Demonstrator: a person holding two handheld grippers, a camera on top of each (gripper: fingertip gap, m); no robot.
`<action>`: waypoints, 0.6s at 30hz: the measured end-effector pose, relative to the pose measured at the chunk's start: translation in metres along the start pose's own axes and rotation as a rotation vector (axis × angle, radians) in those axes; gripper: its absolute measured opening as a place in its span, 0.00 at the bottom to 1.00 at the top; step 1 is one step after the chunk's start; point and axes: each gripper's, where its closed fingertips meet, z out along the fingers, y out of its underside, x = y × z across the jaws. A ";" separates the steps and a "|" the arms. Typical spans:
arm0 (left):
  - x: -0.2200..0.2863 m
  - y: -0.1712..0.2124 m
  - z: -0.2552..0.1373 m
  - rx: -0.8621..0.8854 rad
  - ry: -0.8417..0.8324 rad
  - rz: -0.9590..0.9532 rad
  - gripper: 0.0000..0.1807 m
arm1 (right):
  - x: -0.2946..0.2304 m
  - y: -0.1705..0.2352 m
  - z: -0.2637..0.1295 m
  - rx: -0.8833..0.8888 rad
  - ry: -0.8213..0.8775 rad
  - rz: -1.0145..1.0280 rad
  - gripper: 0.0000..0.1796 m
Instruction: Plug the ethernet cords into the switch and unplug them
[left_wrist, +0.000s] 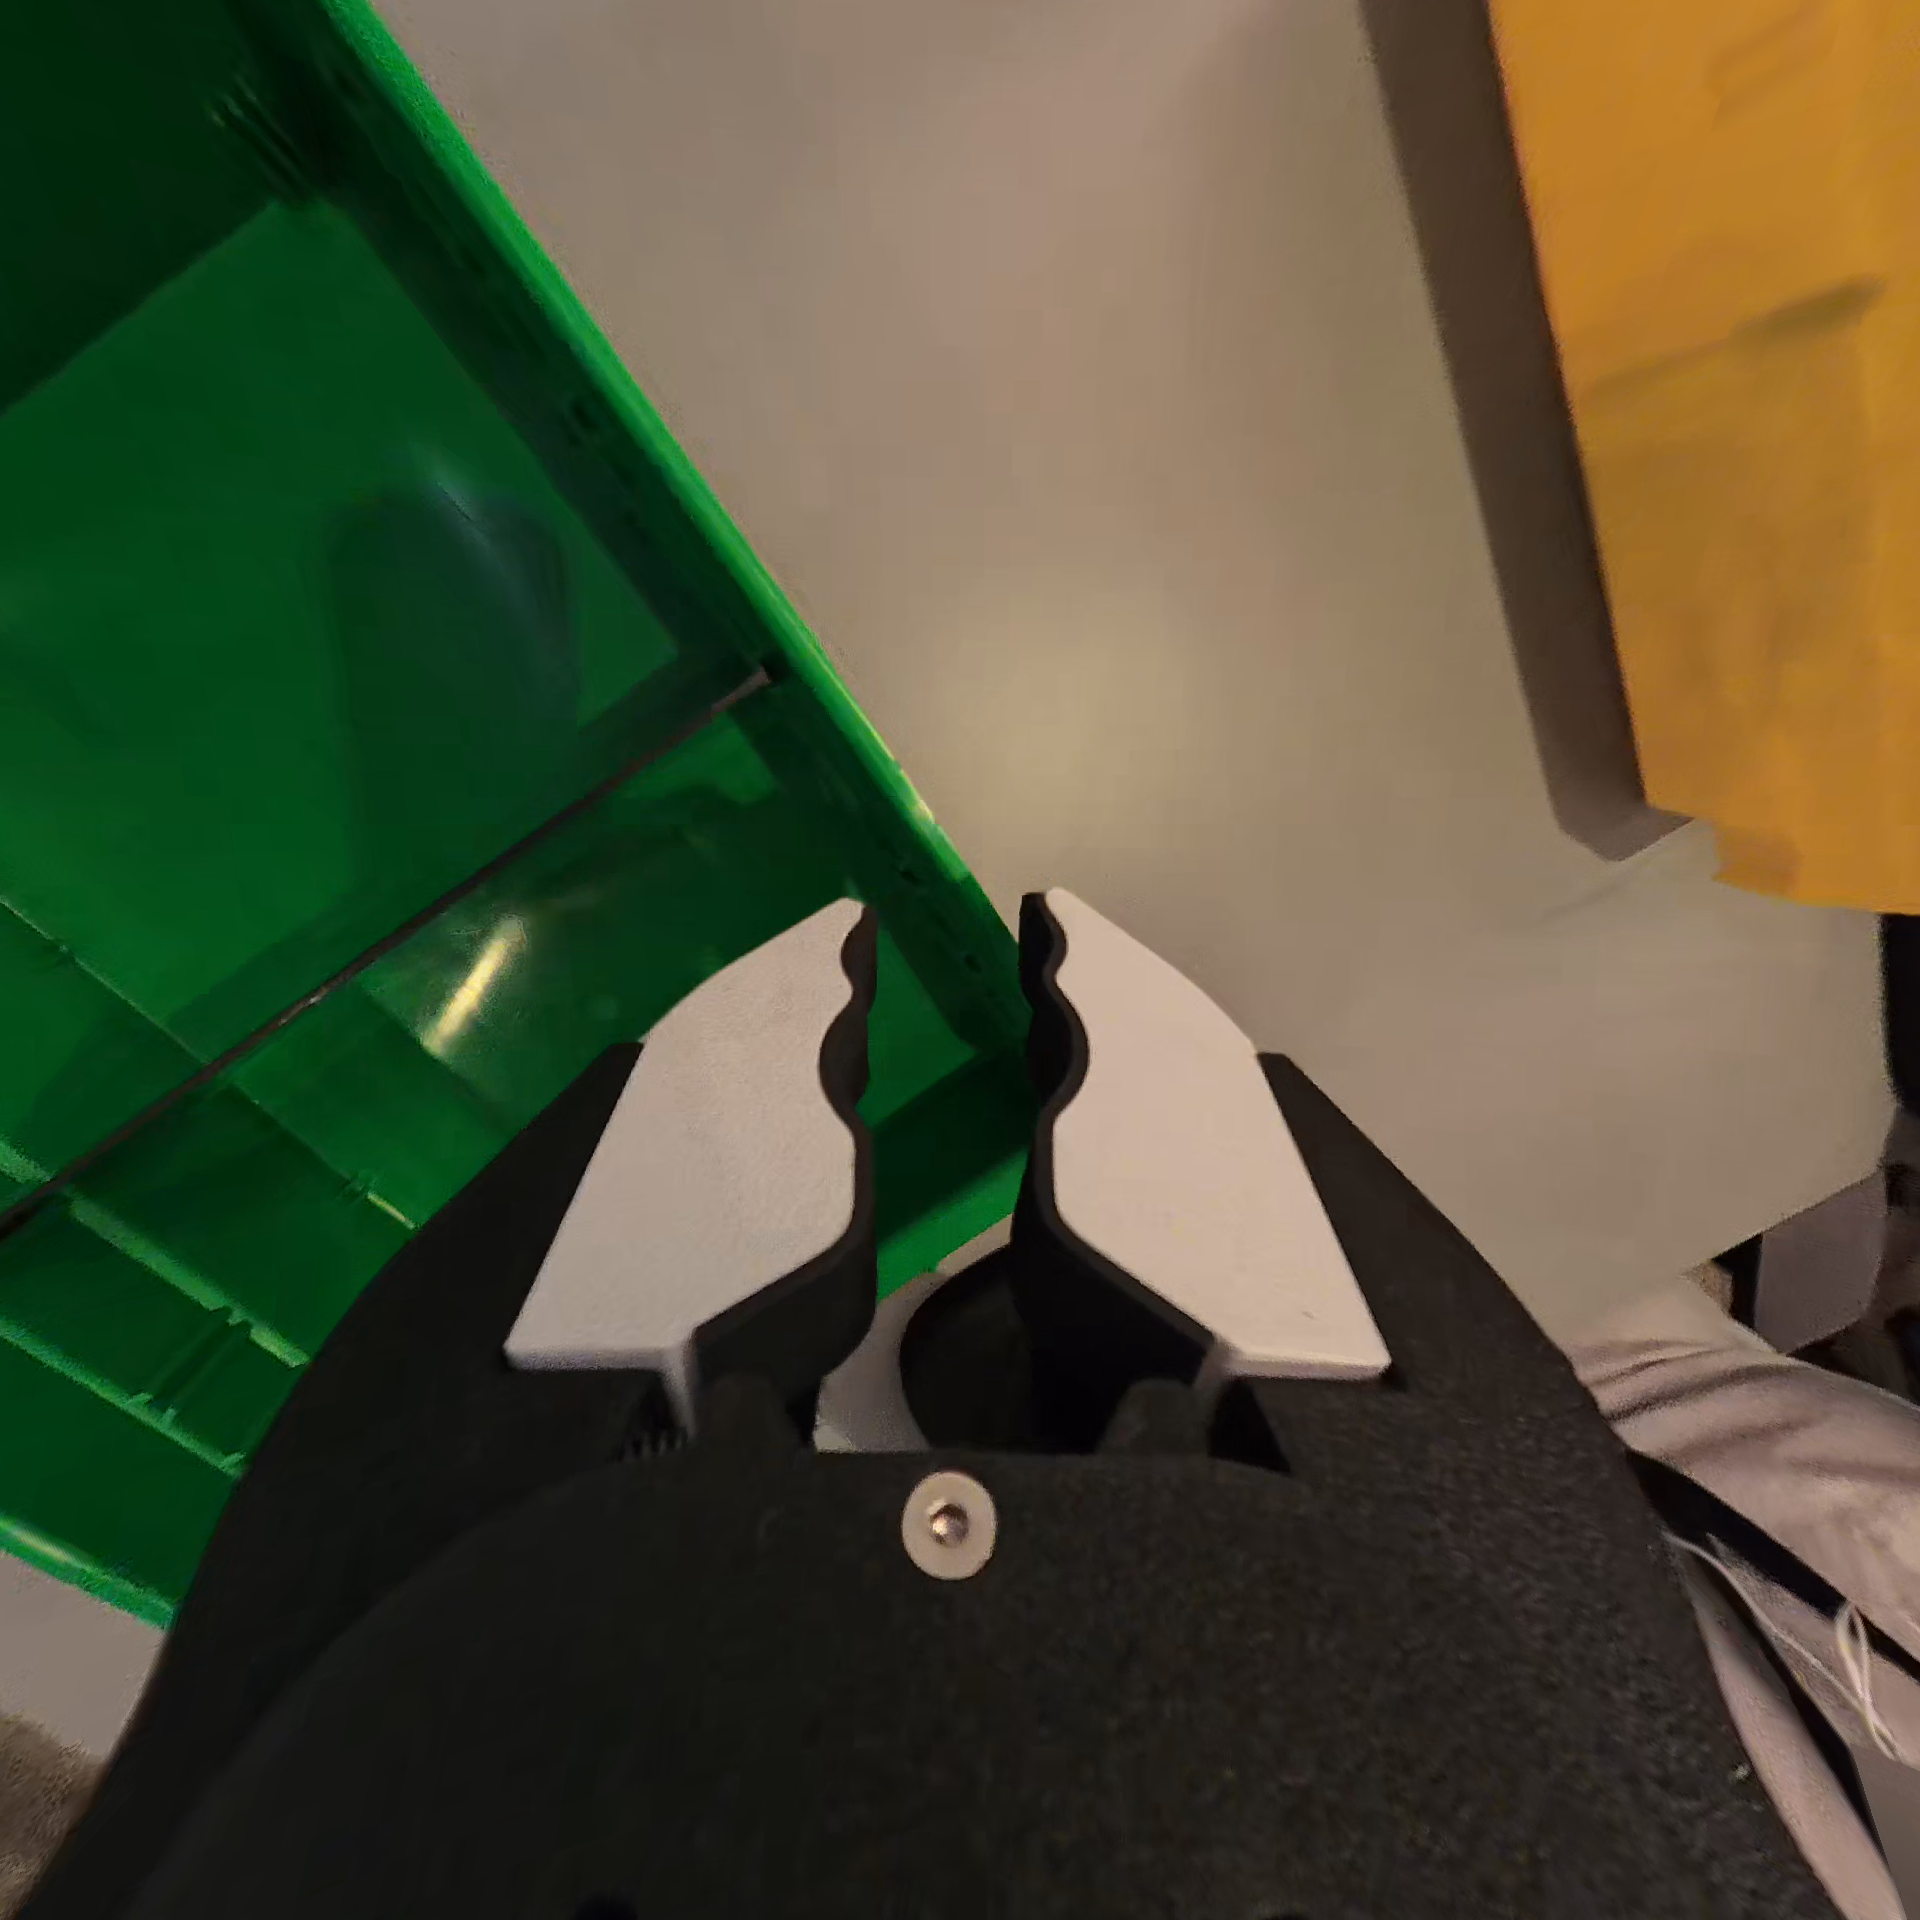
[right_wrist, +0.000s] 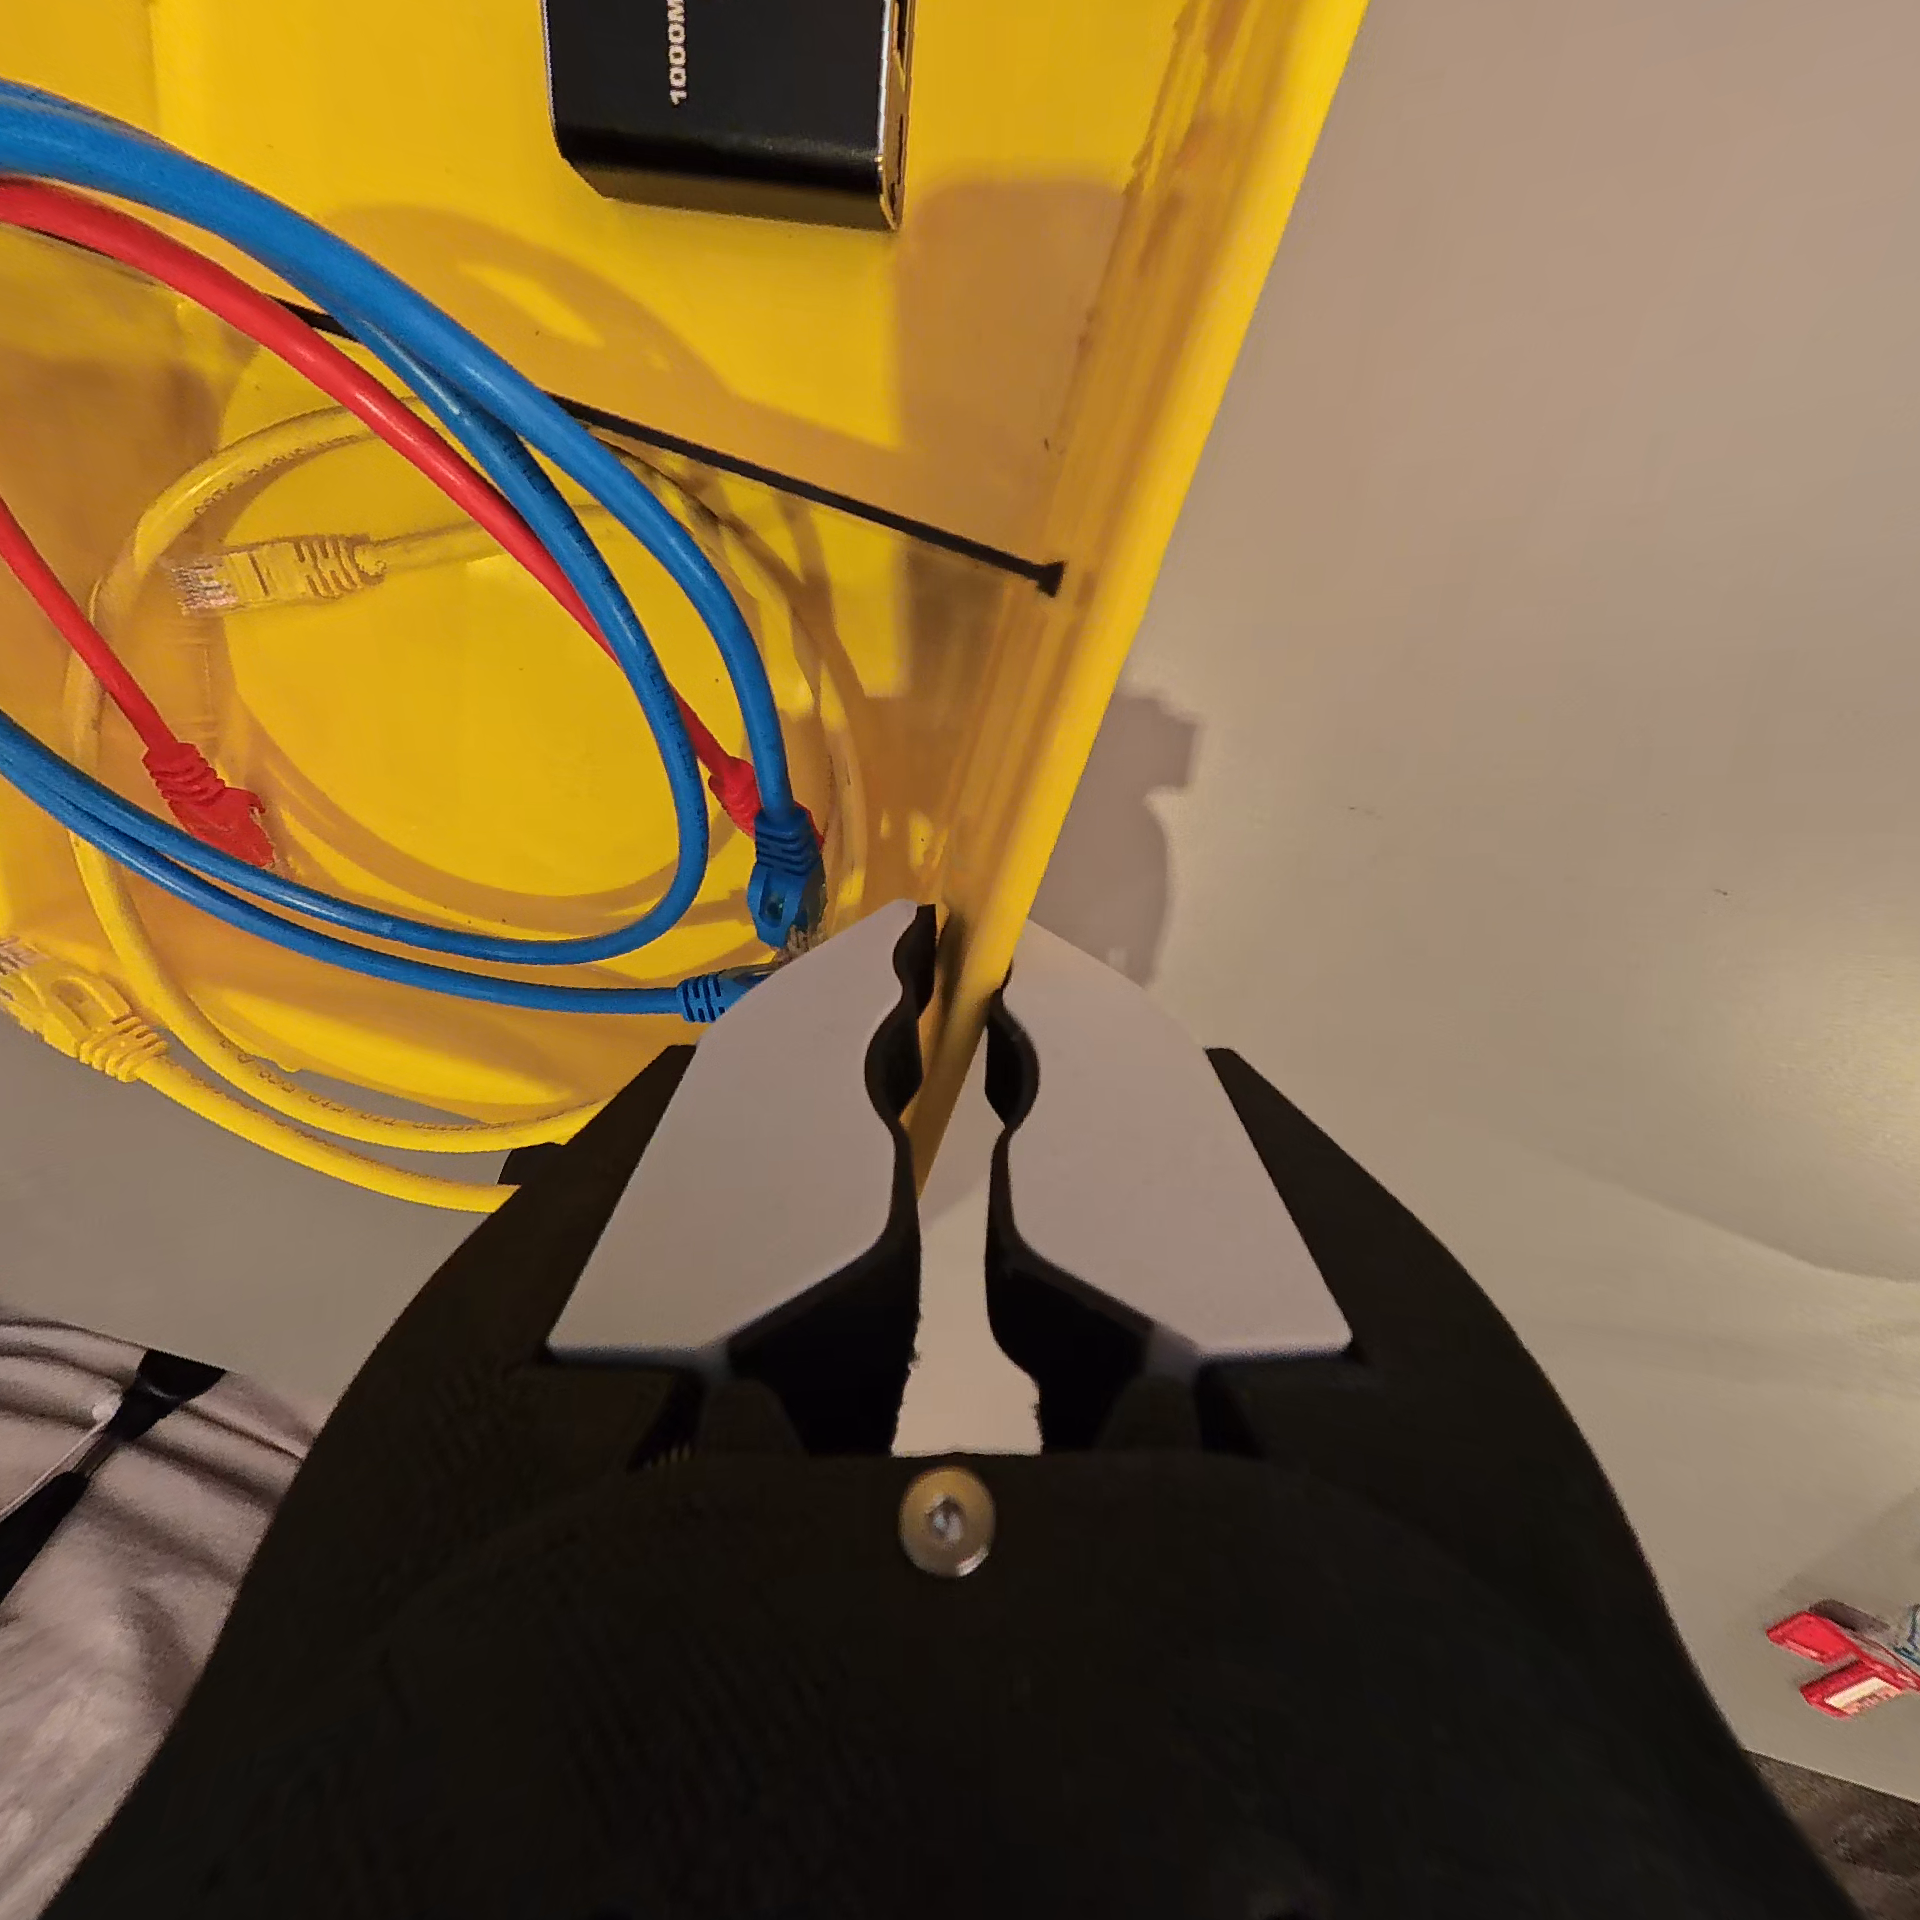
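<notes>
A black switch (right_wrist: 727, 94) lies at the far end of a yellow bin (right_wrist: 1195, 312). Loose in the bin are blue ethernet cords (right_wrist: 623, 582), a red cord (right_wrist: 416, 416) and a yellow cord (right_wrist: 260, 468). Their plugs are free, and none is in the switch as far as I can see. My right gripper (right_wrist: 966, 935) is shut on the yellow bin's right wall near its front corner. My left gripper (left_wrist: 948, 914) is shut on the right wall of an empty green bin (left_wrist: 312, 623), one finger inside and one outside.
Both bins rest on a white table (right_wrist: 1558, 520). The yellow bin also shows at the upper right of the left wrist view (left_wrist: 1714, 416). Small red pieces (right_wrist: 1849, 1673) lie near the table's front right edge. Grey cloth (right_wrist: 104, 1558) lies below the table edge. There is about 40 centimeters between the tips of the two grippers.
</notes>
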 end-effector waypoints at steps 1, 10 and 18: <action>0.001 0.002 0.004 -0.031 -0.007 0.013 0.13 | 0.000 0.000 0.000 -0.002 0.002 0.000 0.04; 0.015 -0.001 0.016 -0.111 -0.203 0.178 0.11 | -0.007 0.000 0.000 -0.029 0.009 -0.015 0.05; 0.052 0.001 0.023 -0.153 -0.256 0.316 0.11 | -0.028 -0.006 0.003 -0.082 0.051 -0.049 0.06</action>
